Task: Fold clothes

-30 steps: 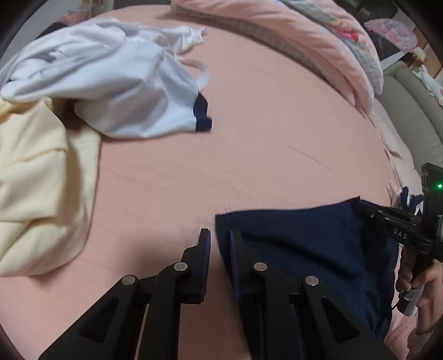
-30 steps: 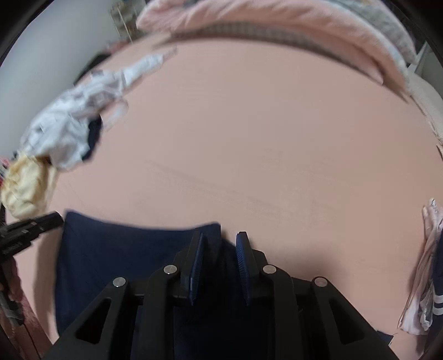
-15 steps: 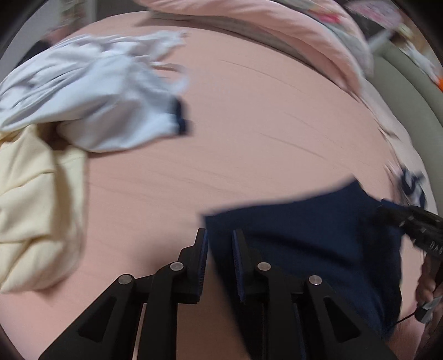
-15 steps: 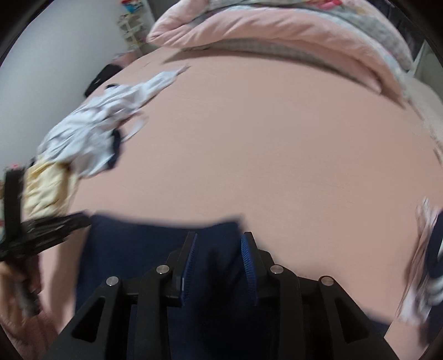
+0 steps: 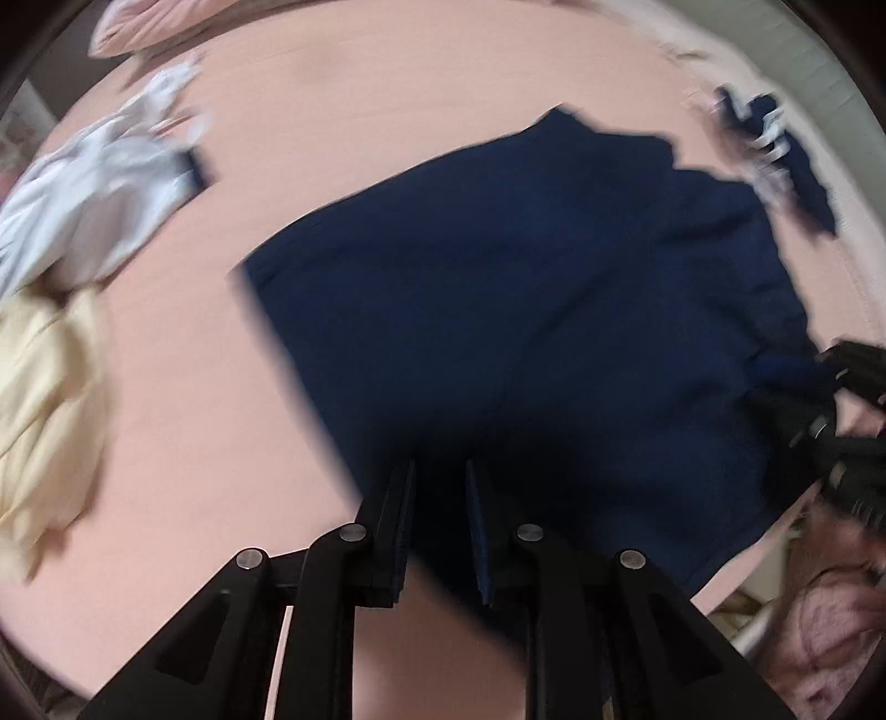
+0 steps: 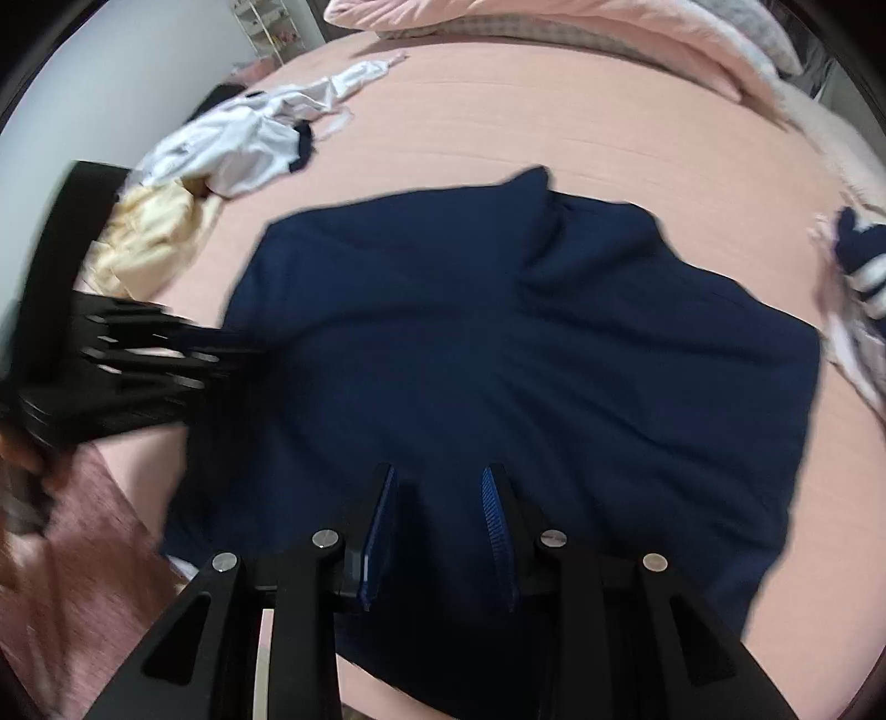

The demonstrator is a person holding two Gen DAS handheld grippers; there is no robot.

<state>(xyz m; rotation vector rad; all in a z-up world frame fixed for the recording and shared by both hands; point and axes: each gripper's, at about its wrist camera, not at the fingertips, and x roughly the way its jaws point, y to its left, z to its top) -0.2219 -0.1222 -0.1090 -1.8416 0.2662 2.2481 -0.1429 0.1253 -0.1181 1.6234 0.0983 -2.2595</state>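
Pink bed sheet (image 5: 443,99) (image 6: 554,111) is seen filling both views, blurred. Navy garment (image 5: 526,310) (image 6: 515,354) is spread out on the sheet in the middle, mostly flat, with one raised corner at its far edge and some wrinkles. Pink bedding (image 6: 554,22) is piled at the far side of the bed. White garment (image 5: 94,188) (image 6: 249,138) with a dark trim is crumpled on the sheet to the left of the navy one, apart from it. Yellow garment (image 5: 44,399) (image 6: 149,232) is bunched just beside the white one, nearer the edge. A small navy item with white stripes (image 5: 775,138) (image 6: 864,260) is lying near the navy garment's right side. Left gripper (image 5: 437,498) (image 6: 238,349) is seen over the near edge of the navy garment, jaws set a little apart with dark cloth visible between them; whether the cloth is pinched cannot be told. Right gripper (image 6: 440,493) (image 5: 819,365) is seen with jaws parted wider, over the garment's near part; no grasp can be confirmed. Its tip is seen at the garment's right edge in the left wrist view, heavily blurred.
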